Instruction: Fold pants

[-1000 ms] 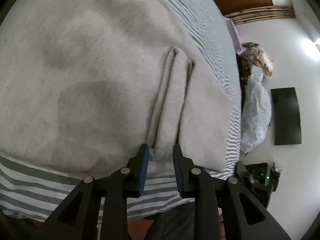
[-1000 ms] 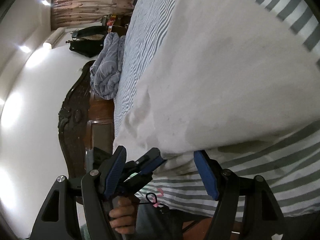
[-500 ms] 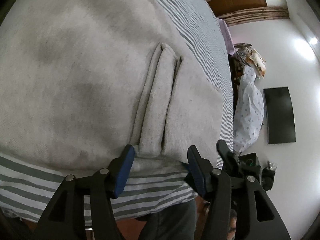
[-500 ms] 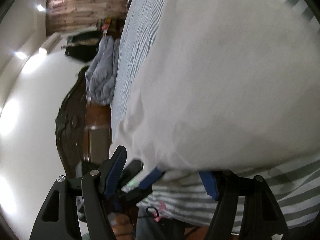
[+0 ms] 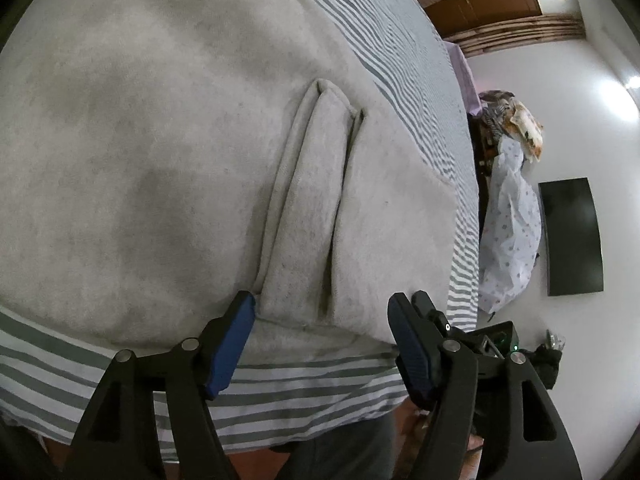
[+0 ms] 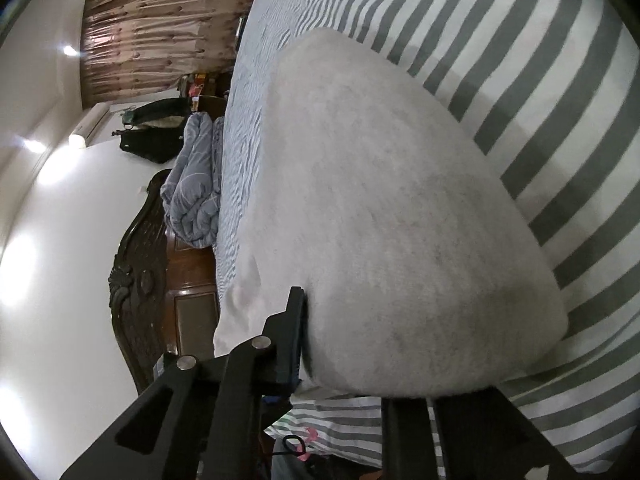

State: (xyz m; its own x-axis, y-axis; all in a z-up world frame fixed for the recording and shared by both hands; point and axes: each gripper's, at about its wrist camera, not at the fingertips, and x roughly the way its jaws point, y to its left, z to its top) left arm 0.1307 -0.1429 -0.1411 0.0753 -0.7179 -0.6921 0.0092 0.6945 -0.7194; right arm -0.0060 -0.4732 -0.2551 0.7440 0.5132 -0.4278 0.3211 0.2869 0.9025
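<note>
Left tool (image 5: 320,320) agape beside pants (image 5: 160,140)

The left gripper (image 5: 322,320) has its blue-padded fingers (image 5: 232,344) spread wide apart at the near hem of the pants (image 5: 168,152), one on each side of a raised fold of cloth, neither visibly pressing it. The right gripper (image 6: 352,364) sits at the near edge of the pants too. Its left finger (image 6: 290,344) lies against the side of the cloth mound, and the other finger is hidden beneath the cloth, so its grip cannot be judged.
</note>
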